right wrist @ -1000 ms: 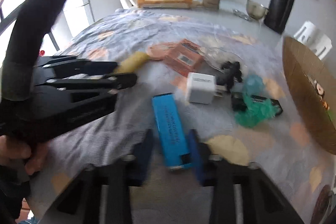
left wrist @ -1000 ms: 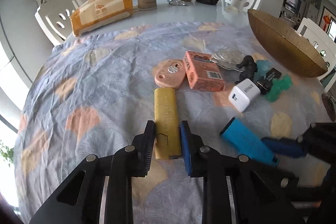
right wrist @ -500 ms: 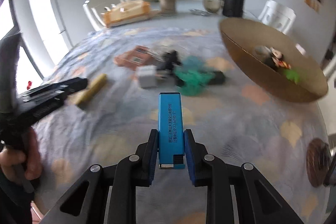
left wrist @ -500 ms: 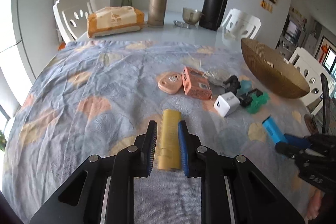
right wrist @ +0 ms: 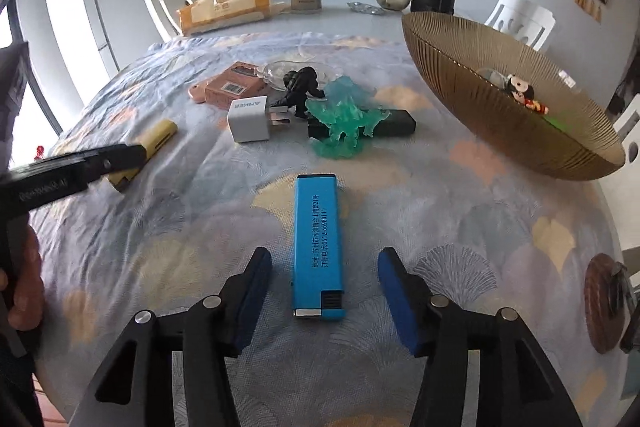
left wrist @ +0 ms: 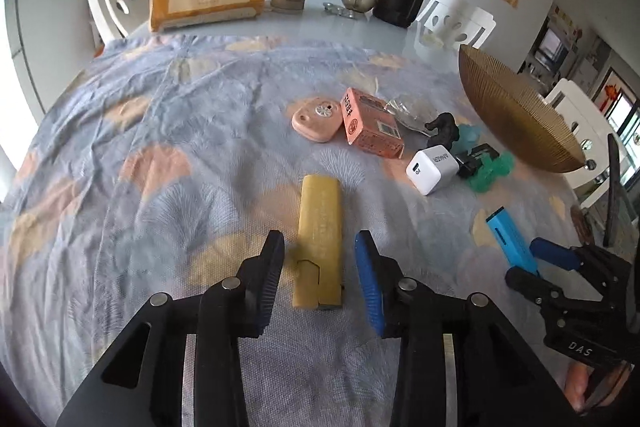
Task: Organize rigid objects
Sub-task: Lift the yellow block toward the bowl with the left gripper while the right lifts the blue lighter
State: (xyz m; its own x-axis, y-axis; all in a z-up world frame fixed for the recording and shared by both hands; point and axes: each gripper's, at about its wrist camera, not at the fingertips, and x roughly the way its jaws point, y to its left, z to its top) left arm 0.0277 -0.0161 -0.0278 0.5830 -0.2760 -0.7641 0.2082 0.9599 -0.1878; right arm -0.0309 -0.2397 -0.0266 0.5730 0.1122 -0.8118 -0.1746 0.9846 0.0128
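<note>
Two handheld grippers pause over a pair of lighters on a floral tablecloth (left wrist: 160,131). The left gripper (left wrist: 320,263) straddles a yellow lighter (left wrist: 320,227) lying flat on the cloth, its striker end toward the camera; the jaws are opening and daylight shows on both sides of the lighter, so the pads no longer press it. The right gripper (right wrist: 324,287) does the same with a blue lighter (right wrist: 319,239), jaws opening wider, clear gaps either side, the lighter resting on the cloth lengthwise between them. Judging by the parallel lie of the two, each appears to have been set down apart from the clutter to be lined up as a matching pair. In the right wrist view the remaining jumble sits at about twelve o'clock from the blue lighter: a white charger (right wrist: 250,121), a black figurine (right wrist: 300,87), a translucent green toy (right wrist: 346,119) draped over a black stick-shaped item, and a pink box (right wrist: 230,87). The ribbed brown bowl (right wrist: 472,83) stands at about two o'clock, already holding a small doll-like figure (right wrist: 520,91), which suggests it serves as the collecting place. From that view the yellow lighter lies at about ten o'clock, the left gripper's arm crossing in front of it, a hand visible at the frame's left edge.
</note>
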